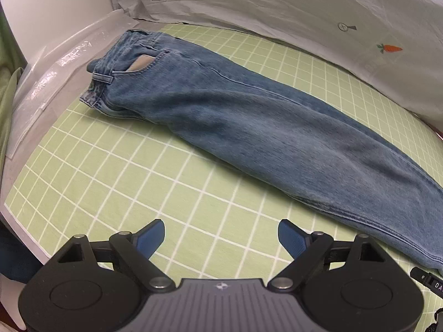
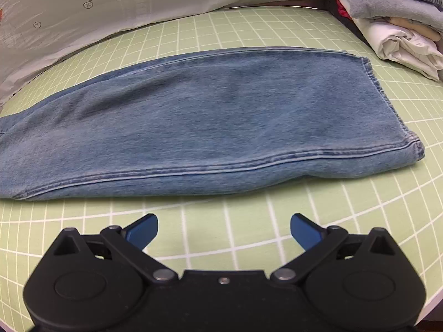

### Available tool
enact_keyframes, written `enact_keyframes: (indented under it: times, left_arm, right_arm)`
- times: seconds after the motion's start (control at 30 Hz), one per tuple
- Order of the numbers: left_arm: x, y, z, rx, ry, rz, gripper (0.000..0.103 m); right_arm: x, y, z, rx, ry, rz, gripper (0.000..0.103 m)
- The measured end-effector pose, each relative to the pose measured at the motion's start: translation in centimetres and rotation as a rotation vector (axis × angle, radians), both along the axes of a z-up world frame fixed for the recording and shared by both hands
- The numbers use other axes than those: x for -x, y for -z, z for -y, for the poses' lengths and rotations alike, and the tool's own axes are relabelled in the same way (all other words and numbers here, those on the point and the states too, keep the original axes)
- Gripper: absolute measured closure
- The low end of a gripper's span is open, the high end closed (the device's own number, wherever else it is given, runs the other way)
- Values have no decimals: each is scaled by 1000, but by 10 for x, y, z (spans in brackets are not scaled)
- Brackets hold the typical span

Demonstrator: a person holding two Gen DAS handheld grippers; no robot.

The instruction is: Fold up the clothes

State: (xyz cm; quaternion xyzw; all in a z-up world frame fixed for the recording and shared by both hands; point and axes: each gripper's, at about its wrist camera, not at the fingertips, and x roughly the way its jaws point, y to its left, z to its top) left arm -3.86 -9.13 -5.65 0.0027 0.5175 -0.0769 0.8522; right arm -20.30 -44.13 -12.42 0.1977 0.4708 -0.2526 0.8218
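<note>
Fingers of the left gripper stand wide apart with nothing between them, above the bare green grid mat, a little short of the near edge of the jeans. The right gripper is the same: jaws spread wide, empty, over the mat and just in front of the long seam of the trouser leg. The jeans lie flat across the mat, already folded lengthwise so that one leg rests on the other; the waistband with a pocket lining showing is at the far left end in the left wrist view, and the hems are at the right end in the right wrist view. I judge that the first fold is done, while the folds across the length are left to do. A pile of other clothes sits at the right corner, beyond the hems.
</note>
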Motion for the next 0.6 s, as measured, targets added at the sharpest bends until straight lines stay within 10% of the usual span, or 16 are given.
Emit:
enact_keyframes:
  times: [0.6]
  left_arm:
    - [-177, 5, -155, 113, -171, 76, 10]
  right_arm:
    - [-136, -26, -96, 56, 86, 36, 0]
